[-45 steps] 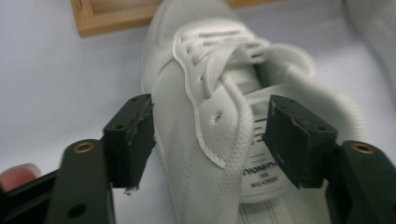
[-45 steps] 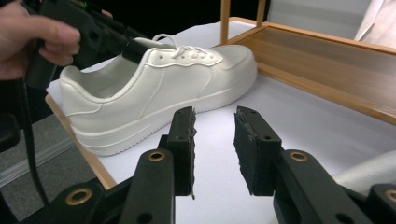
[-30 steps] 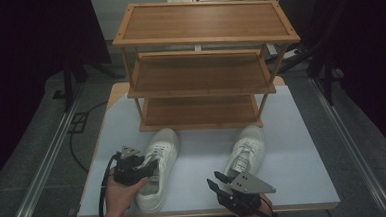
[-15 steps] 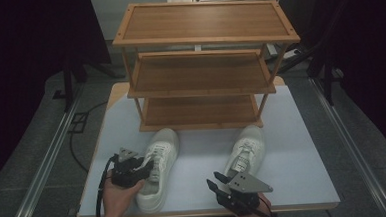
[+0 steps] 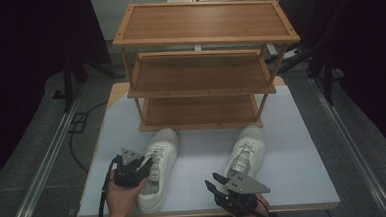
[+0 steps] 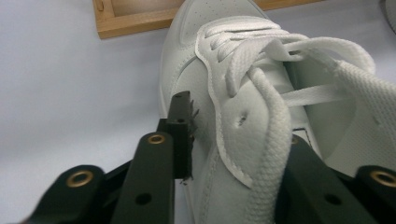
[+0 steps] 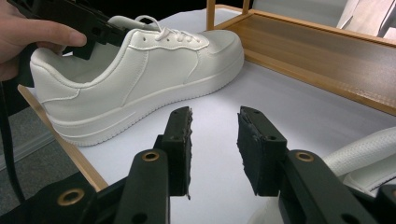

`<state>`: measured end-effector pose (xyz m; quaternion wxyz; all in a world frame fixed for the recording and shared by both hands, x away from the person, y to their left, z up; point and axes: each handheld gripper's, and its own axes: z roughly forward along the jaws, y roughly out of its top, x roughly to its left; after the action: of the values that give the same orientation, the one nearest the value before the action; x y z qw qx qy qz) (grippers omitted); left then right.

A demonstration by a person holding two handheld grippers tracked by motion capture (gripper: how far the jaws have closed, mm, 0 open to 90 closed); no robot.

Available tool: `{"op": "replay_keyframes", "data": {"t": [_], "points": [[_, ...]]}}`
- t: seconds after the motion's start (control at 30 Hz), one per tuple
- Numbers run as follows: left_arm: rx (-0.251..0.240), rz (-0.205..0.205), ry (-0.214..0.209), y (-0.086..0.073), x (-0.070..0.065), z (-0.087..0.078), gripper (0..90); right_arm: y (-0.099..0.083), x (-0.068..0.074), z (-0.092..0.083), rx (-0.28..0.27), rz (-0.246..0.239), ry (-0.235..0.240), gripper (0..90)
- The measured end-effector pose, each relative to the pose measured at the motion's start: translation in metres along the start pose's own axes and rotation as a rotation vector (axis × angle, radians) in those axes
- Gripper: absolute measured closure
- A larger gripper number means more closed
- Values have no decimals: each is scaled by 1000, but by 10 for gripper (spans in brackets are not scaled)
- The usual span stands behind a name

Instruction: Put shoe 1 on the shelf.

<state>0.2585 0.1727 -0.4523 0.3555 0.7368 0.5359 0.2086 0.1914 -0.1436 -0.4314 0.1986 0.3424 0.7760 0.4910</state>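
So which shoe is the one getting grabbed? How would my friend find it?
Find the three-tier wooden shoe rack at the back of the pale table. Two white sneakers lie in front of it. Pick the left white sneaker, nearer the table's left edge: unlike the right white sneaker, it has the left hand-held gripper closing around its side wall by the laces.

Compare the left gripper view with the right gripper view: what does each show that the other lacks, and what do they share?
Left gripper view: the laces close up, the left gripper, whose jaws have just been closing, clamped on the side of the left shoe. Right gripper view: the right gripper open, a hand, the edge of the right shoe. Shared: the left shoe, the rack, the table.
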Motion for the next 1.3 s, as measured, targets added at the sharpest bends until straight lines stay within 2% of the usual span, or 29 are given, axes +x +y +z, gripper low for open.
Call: {"op": "replay_keyframes", "data": {"t": [0.1,0.13,0.3,0.5,0.6,0.7,0.8,0.83,0.9,0.93,0.97,1.07,1.3], "points": [[-12,-3,1,-1,1,0,787,0,0,0,0,2,-6,645],[-29,3,15,-2,1,-1,809,0,-1,0,0,3,-8,645],[-44,-13,-9,-2,4,-1,828,0,-2,-1,-3,5,-14,646],[-53,-26,-49,-2,10,-2,834,0,-4,-2,-8,11,-20,646],[-81,-61,-104,-1,15,-6,835,1,-5,-4,-14,16,-28,647],[-104,-77,-127,0,16,-10,835,1,-7,-5,-18,15,-30,647],[-161,-114,-180,4,20,-23,835,1,-8,-7,-21,23,-35,647],[-161,-114,-180,4,20,-23,834,1,-8,-7,-21,23,-35,647],[-197,-136,-215,7,23,-32,835,2,-9,-7,-27,25,-40,648],[-197,-136,-215,7,23,-32,835,2,-9,-7,-27,25,-40,648],[-224,-155,-236,9,25,-39,835,2,-9,-8,-31,25,-42,648],[-264,-173,-257,12,27,-49,835,2,-10,-9,-35,30,-46,649],[-313,-192,-275,15,30,-63,835,3,-12,-11,-40,36,-54,654]]}}
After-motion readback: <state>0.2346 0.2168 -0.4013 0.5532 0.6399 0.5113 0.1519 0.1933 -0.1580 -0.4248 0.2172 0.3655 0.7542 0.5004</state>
